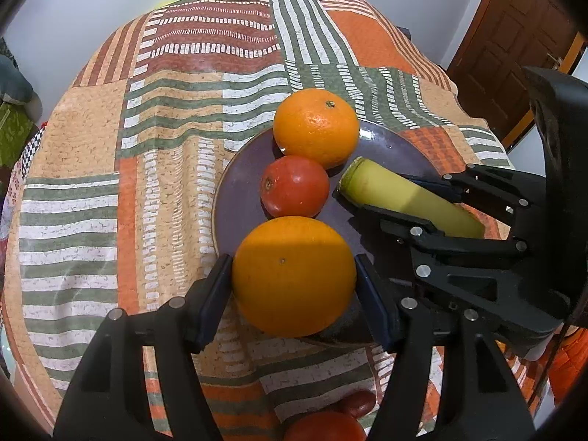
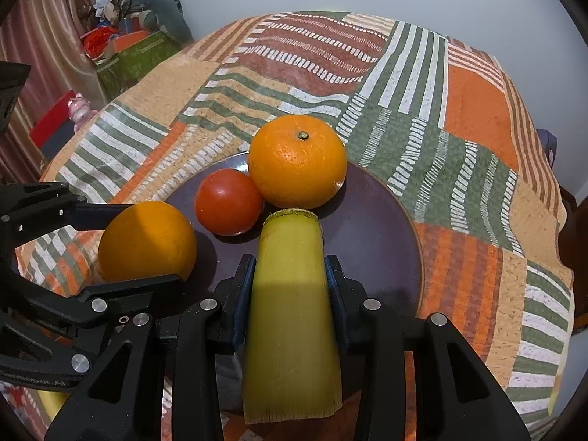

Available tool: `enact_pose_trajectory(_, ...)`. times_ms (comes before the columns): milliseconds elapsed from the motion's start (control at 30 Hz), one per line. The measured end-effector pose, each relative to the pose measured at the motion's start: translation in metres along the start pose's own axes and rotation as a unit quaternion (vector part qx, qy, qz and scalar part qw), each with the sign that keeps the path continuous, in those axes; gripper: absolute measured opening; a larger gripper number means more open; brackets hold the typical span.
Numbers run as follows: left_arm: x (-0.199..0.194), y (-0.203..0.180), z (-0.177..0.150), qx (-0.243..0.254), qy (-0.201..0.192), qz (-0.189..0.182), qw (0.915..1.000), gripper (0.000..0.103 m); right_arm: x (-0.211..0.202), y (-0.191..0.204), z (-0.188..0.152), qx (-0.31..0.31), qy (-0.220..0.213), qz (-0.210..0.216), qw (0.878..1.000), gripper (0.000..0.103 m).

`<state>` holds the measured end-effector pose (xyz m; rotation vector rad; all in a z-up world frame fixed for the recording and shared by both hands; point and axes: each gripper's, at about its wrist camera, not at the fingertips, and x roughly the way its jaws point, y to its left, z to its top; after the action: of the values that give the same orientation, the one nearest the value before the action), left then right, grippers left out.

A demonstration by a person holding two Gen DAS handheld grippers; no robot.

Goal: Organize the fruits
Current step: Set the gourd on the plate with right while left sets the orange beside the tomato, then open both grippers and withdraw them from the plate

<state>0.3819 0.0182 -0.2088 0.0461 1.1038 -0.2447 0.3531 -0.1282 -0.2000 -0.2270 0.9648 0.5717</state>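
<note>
The left gripper (image 1: 294, 279) is clamped on an orange (image 1: 294, 275) at the purple plate's (image 1: 239, 198) six o'clock edge. The right gripper (image 2: 290, 286) grips a yellow-green stalk piece (image 2: 290, 316) over the plate's four o'clock. A tomato (image 1: 294, 185) and second orange (image 1: 316, 126) sit toward twelve.

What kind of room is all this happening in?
Most likely a lived-in home, perhaps a dining corner: a table under a patchwork tablecloth, a dark plate of fruit, a panelled wooden door, and a cluttered green box by a curtain.

Tomato (image 1: 294, 186) sits before orange (image 1: 316, 127) on plate (image 1: 235, 198).
</note>
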Motion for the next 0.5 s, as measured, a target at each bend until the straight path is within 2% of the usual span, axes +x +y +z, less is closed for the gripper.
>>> enact_pose_trajectory(133,0.003,-0.002,0.000,0.003,0.002,0.003,1.0000,0.066,0.003,-0.002,0.000,0.007,0.009,0.010,1.000,0.034)
enact_pose_trajectory(233,-0.002,-0.005,-0.002,0.013,-0.003,0.015,0.9998,0.066,-0.001,0.002,0.000,0.000,0.005,0.002,1.000,0.035)
enact_pose_trajectory(500,-0.040,-0.005,-0.006,0.011,-0.049,0.032,0.9982,0.070,-0.032,0.010,0.001,-0.009,-0.025,-0.014,1.000,0.041)
